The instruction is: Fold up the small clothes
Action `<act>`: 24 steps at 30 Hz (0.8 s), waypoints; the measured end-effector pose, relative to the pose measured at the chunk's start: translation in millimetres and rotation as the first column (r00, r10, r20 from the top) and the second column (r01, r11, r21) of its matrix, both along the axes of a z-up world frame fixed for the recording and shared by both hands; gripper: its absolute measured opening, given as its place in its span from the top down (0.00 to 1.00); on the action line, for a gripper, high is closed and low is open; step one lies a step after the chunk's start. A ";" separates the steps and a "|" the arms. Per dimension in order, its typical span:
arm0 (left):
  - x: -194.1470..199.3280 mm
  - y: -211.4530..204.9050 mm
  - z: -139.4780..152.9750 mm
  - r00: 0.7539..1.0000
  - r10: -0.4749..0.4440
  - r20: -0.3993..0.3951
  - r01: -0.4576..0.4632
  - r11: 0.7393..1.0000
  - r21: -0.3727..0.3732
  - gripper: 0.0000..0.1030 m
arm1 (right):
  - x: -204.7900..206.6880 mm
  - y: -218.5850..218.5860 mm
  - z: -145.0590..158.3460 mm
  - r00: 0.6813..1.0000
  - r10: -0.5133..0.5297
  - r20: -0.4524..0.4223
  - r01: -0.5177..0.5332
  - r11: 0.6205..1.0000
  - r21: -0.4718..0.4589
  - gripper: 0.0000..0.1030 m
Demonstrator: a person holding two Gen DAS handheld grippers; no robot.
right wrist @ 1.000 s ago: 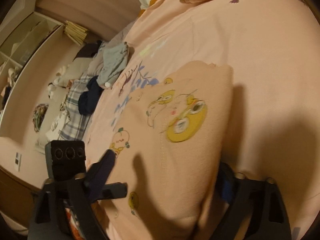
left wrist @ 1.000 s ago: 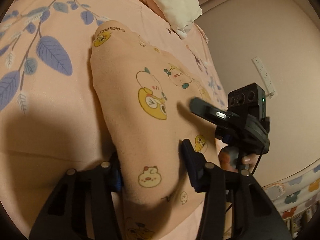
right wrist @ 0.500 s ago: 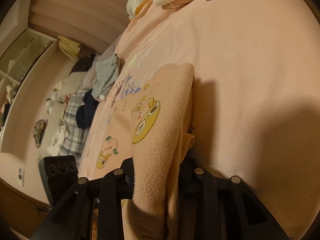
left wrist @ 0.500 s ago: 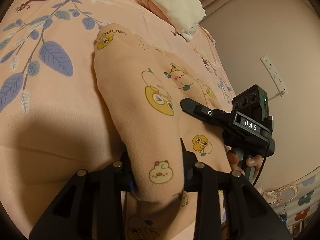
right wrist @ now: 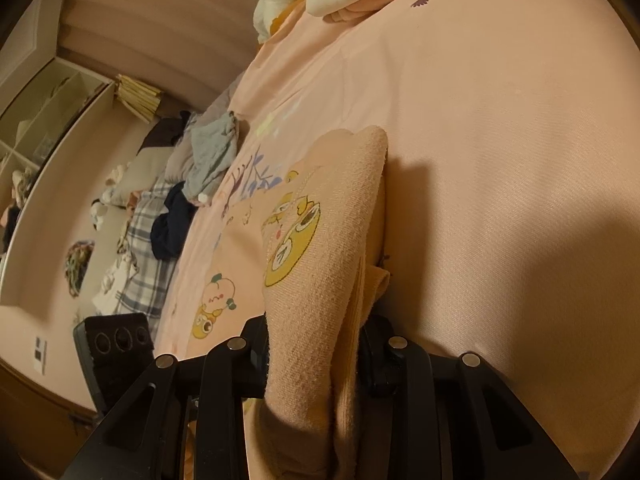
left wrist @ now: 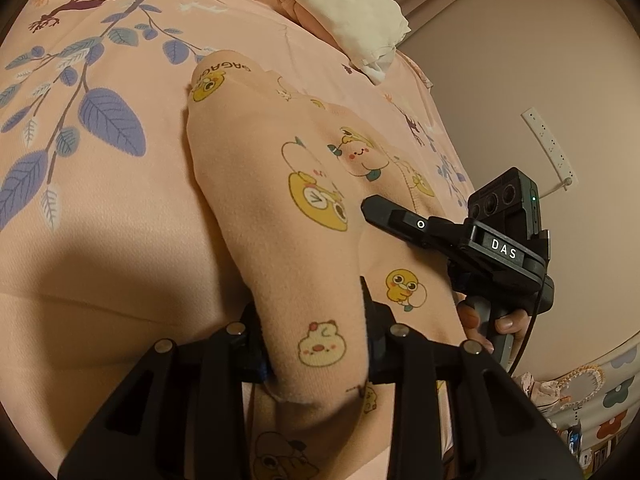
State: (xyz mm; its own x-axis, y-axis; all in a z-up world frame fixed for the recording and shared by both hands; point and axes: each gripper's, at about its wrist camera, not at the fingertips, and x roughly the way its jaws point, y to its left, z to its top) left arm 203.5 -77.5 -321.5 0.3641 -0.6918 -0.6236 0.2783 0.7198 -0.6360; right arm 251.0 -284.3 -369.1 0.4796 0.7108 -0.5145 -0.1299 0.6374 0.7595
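Peach garment [left wrist: 280, 208] with cartoon duck and animal prints is lying on the pink bed sheet [left wrist: 100, 240], which is showing a blue leaf pattern on its left part; one edge of the cloth is being pinched up into a ridge. Left hand-held gripper [left wrist: 316, 344] is pinching a raised fold of the garment, both black fingers [left wrist: 376, 320] pressing on the cloth from either side; its jaws have just been closing on that fold. Right hand-held gripper [right wrist: 314, 344] is likewise pinching a bunched ridge of the same garment [right wrist: 320, 248], jaws having just been closing, cloth squeezed between them. In the left wrist view the right hand-held gripper [left wrist: 452, 236] is sitting just right of the fold, a person's hand [left wrist: 492, 320] wrapping around its handle. In the right wrist view the left unit's camera block [right wrist: 116, 336] is showing at lower left. White folded cloth [left wrist: 348, 20] is resting at the far end of the bed. Pile of grey, dark and plaid clothes [right wrist: 180, 200] is lying along the bed's left side, well apart from the garment
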 end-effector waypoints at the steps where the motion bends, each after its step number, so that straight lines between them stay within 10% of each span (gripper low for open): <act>1: 0.1 0.0 -0.2 1.000 0.000 -0.001 0.000 1.000 -0.001 0.69 | 0.1 -0.2 -0.1 1.000 0.000 0.001 0.000 1.000 -0.001 0.70; 24: -16.8 9.5 42.3 0.984 -0.013 0.176 0.017 1.000 -0.021 0.70 | -17.9 18.0 60.6 0.986 -0.002 0.166 0.015 0.997 -0.081 0.69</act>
State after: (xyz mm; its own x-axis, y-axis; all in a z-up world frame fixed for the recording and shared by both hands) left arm 186.8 -68.0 -279.2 0.4561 -0.7109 -0.5353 0.3974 0.7009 -0.5923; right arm 233.2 -266.3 -308.5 0.5687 0.6651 -0.4840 -0.2436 0.6981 0.6733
